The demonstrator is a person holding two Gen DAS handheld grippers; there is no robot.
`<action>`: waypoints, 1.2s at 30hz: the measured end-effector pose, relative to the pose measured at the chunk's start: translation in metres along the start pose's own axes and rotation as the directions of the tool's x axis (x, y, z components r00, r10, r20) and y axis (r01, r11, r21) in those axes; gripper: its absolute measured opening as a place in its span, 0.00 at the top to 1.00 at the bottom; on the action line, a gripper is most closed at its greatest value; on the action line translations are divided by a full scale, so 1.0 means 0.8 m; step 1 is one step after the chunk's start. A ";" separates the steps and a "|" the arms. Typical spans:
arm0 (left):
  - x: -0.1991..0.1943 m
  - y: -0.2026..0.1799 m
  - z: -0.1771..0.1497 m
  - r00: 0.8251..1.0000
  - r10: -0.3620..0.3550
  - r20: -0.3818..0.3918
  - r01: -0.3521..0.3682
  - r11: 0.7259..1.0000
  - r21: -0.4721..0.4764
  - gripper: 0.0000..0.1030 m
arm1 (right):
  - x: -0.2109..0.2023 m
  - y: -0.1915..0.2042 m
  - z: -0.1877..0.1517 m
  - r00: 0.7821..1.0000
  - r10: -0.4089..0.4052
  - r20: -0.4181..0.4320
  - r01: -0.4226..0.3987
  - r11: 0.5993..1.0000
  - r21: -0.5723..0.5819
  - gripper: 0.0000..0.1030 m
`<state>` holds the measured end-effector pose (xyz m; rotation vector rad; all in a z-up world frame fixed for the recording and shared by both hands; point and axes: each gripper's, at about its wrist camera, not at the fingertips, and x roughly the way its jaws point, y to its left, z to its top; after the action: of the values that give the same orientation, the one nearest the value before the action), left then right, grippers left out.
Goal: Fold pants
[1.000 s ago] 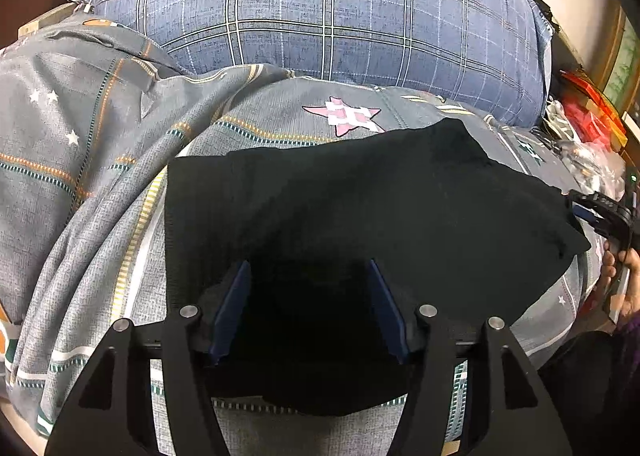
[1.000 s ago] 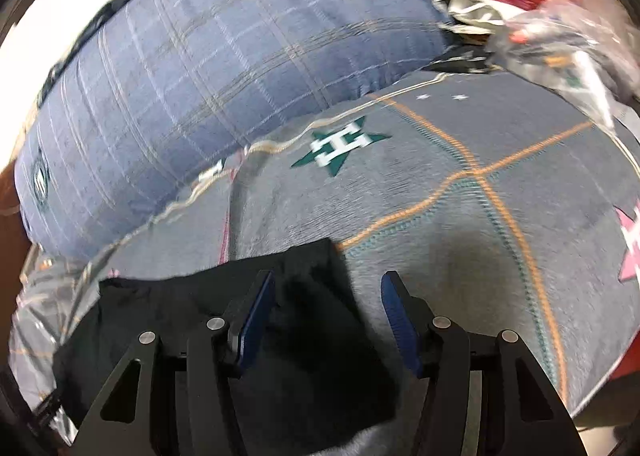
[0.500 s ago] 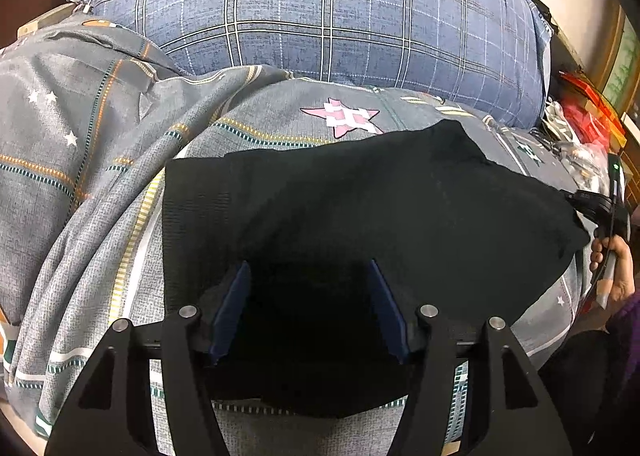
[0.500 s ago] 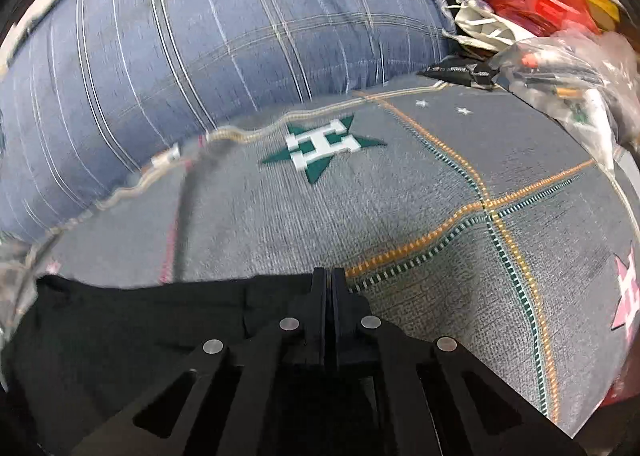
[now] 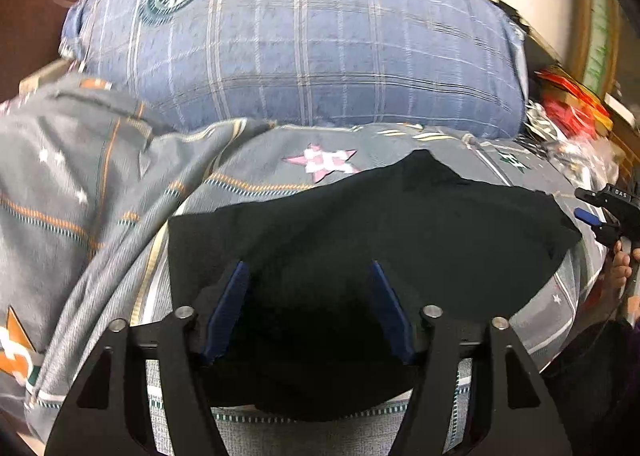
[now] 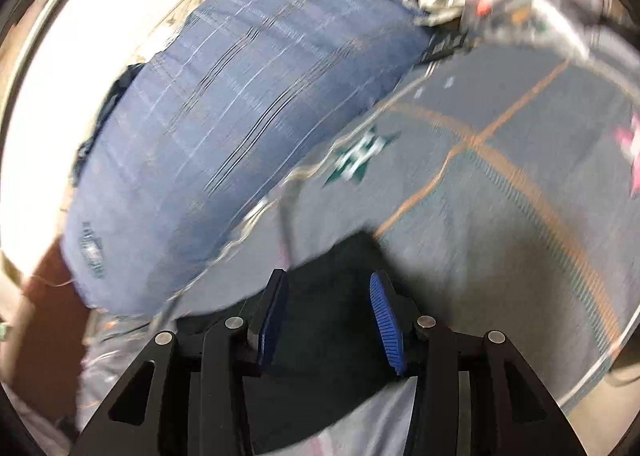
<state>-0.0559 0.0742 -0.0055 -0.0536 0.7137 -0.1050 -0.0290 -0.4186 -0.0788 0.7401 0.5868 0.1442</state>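
Note:
The black pants (image 5: 360, 240) lie folded in a flat patch on the grey patterned bedspread (image 5: 100, 192). My left gripper (image 5: 308, 276) is open, hovering over the near part of the pants with nothing between its blue pads. My right gripper (image 6: 328, 288) is open over a corner of the pants (image 6: 336, 256); it also shows at the right edge of the left wrist view (image 5: 600, 208), beside the pants' right end.
A large blue plaid pillow (image 5: 312, 40) lies behind the pants, against a pale wall. Red packaging and clutter (image 5: 576, 108) sit at the far right. The bedspread rises in folds at the left (image 5: 52, 136).
My right gripper shut on the pants' corner half a second ago and is open again now, tilted and moving. My left gripper stays open and has lifted slightly.

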 end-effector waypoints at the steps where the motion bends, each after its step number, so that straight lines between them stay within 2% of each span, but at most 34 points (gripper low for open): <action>1: -0.001 -0.002 0.000 1.000 -0.005 0.002 0.005 1.000 0.010 0.34 | 0.001 0.003 -0.008 0.999 0.025 -0.021 -0.025 1.000 0.006 0.56; 5: 0.001 -0.014 -0.004 0.999 -0.027 -0.016 0.028 0.999 0.045 0.33 | 0.010 0.018 -0.032 0.993 0.082 -0.084 -0.082 0.997 0.001 0.56; 11: 0.006 -0.022 -0.011 0.999 -0.018 -0.047 0.021 0.998 0.059 0.31 | 0.028 0.047 -0.050 0.989 0.079 -0.125 -0.088 0.994 -0.061 0.56; 19: 0.016 -0.020 -0.013 0.997 -0.020 -0.074 0.023 0.999 0.032 0.31 | 0.035 0.054 -0.051 0.991 0.054 -0.123 -0.063 0.995 -0.072 0.55; 24: 0.025 -0.022 -0.012 0.994 -0.037 -0.104 0.038 0.999 0.003 0.31 | 0.022 0.043 -0.041 0.998 0.021 -0.054 -0.024 0.998 -0.053 0.55; 26: 0.025 -0.026 -0.009 0.992 -0.053 -0.110 0.052 0.999 -0.010 0.31 | 0.018 0.033 -0.038 0.998 0.038 -0.046 -0.039 0.999 -0.013 0.55; 32: 0.039 -0.082 0.034 0.982 -0.139 -0.125 0.141 0.990 0.008 0.31 | 0.002 -0.002 -0.027 0.990 0.136 -0.029 -0.132 0.986 0.099 0.55; 34: 0.044 -0.109 0.051 0.979 -0.151 -0.135 0.159 0.986 0.049 0.31 | -0.005 -0.017 -0.023 0.984 0.177 -0.022 -0.172 0.974 0.147 0.55; 36: 0.055 -0.148 0.072 0.973 -0.163 -0.162 0.185 0.974 0.129 0.31 | -0.007 -0.031 -0.022 0.981 0.190 -0.027 -0.181 0.965 0.190 0.55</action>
<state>0.0056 -0.0480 0.0191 0.0298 0.8497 -0.3315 -0.0449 -0.4282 -0.1030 0.9772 0.5787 0.2828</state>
